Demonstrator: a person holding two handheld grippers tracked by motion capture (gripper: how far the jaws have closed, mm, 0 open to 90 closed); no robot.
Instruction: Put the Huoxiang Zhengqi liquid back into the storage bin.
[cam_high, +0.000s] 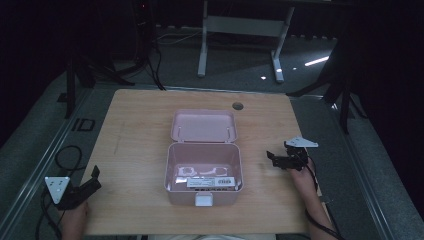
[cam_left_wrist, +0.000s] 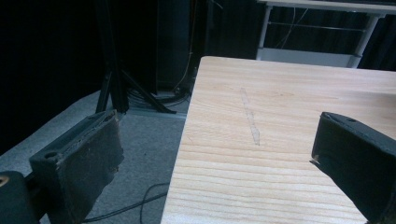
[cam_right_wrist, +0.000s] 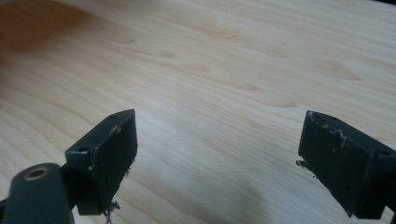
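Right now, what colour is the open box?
Pale pink box, best in the high view.

Open box (cam_high: 204, 172) sits mid-table, lid (cam_high: 203, 125) lying back at twelve o'clock. Bare wood at three and nine gives both grippers free passage.

No legible text anywhere.

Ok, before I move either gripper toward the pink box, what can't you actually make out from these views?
- Items inside the pink box, high view: white pieces and a labelled strip, too small and dim to identify or read.
- Box latch, high view: too small to tell its state.
- Left gripper, high view: its hand is cut off by the bottom edge.
- Right gripper, high view: jaws too small and dark; its own view shows them open.
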